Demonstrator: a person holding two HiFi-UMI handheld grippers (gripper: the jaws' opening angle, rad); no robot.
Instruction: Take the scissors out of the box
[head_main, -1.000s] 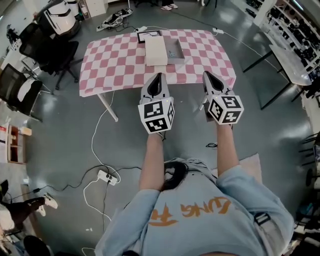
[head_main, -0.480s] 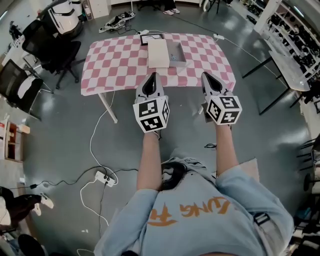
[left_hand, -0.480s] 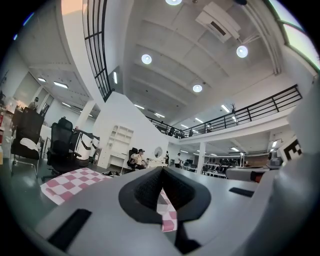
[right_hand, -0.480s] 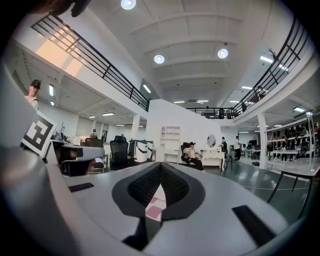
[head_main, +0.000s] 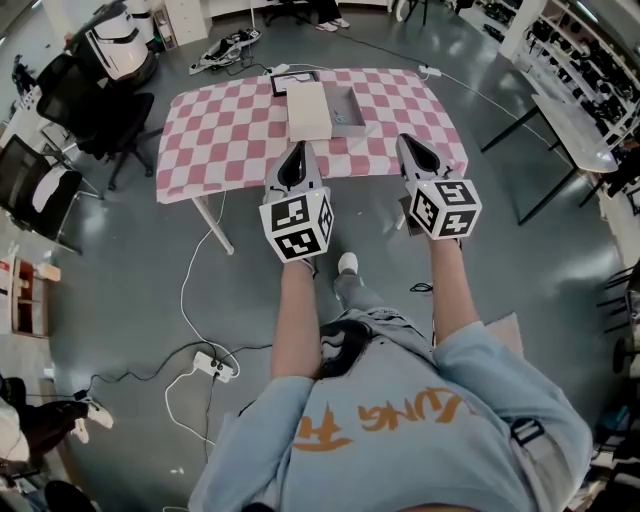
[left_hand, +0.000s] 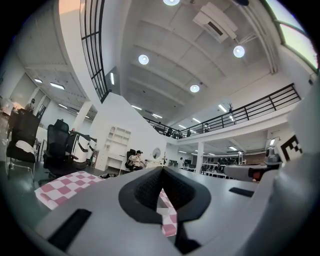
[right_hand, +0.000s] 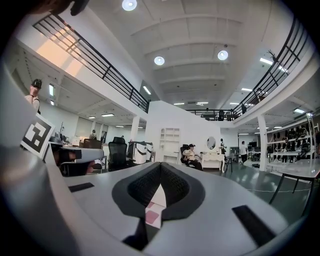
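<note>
2 closed grippers, left (head_main: 296, 152) and right (head_main: 408, 143), hover near table (head_main: 215, 130) edge.

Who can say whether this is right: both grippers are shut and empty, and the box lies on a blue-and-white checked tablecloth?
One detail is wrong: the tablecloth is checked pink and white, not blue and white, as the head view shows. The rest stands: the left gripper and the right gripper are shut and empty, and the box lies on that cloth.

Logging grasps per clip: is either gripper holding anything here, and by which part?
Nothing is held: the left gripper and right gripper are both shut and empty.
</note>
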